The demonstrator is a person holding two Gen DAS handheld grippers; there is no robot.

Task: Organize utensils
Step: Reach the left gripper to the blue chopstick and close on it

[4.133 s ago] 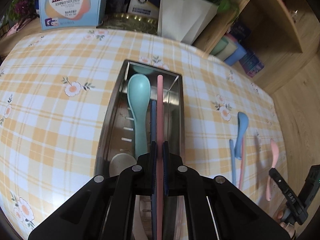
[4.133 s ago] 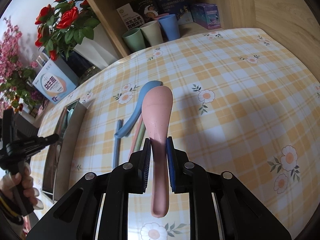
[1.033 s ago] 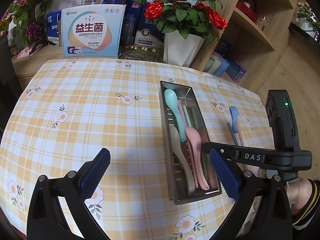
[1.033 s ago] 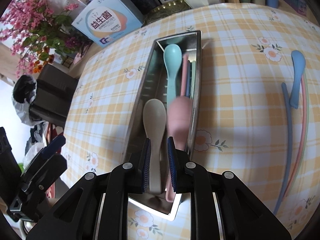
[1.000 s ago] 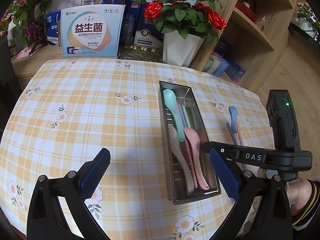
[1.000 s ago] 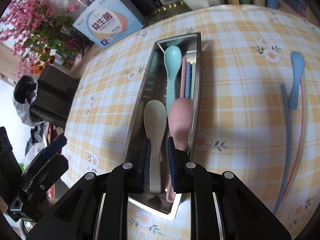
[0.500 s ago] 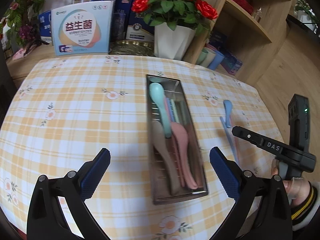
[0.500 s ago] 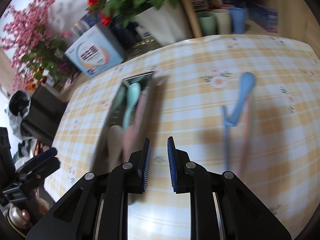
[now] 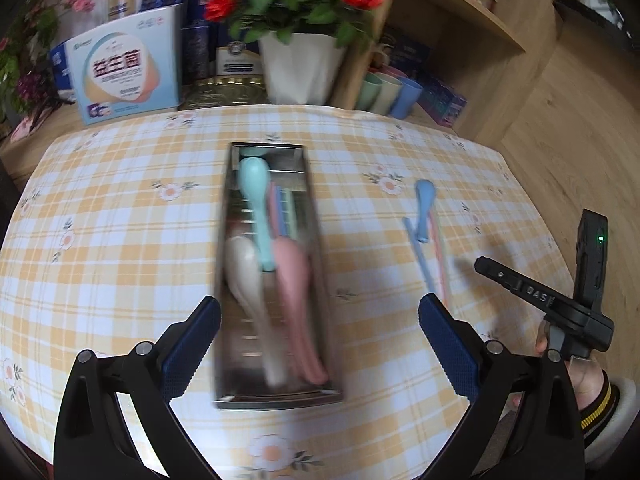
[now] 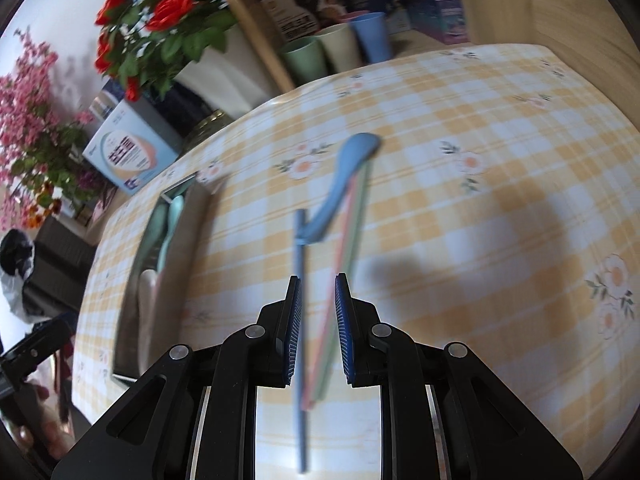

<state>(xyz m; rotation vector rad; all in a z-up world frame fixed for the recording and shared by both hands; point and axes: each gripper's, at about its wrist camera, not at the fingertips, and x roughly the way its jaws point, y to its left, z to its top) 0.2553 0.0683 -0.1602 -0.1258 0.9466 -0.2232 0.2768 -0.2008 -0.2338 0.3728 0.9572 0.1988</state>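
A steel utensil tray [image 9: 316, 264] lies on the checked tablecloth and holds a teal spoon [image 9: 256, 196], a beige spoon [image 9: 244, 276], a pink spoon [image 9: 294, 280] and several chopsticks. My left gripper [image 9: 318, 320] is wide open and empty above the tray's near end. On the cloth to the right lie a blue spoon [image 10: 340, 180], a blue chopstick [image 10: 299, 320] and pink and green chopsticks [image 10: 340, 264]. My right gripper [image 10: 318, 312] hangs over these chopsticks, jaws a narrow gap apart and empty. The tray also shows in the right wrist view [image 10: 136, 308].
A white flower pot [image 9: 300, 68] with red roses, a blue-and-white box [image 9: 124, 76] and three cups [image 9: 386, 92] stand behind the table's far edge. A wooden shelf unit [image 9: 460, 32] rises at the back right. The table's right edge [image 9: 532, 208] drops to wooden floor.
The right gripper let go of the pink spoon in the tray, then swung right over the loose chopsticks and blue spoon. The left gripper stayed open and drifted nearer over the tray.
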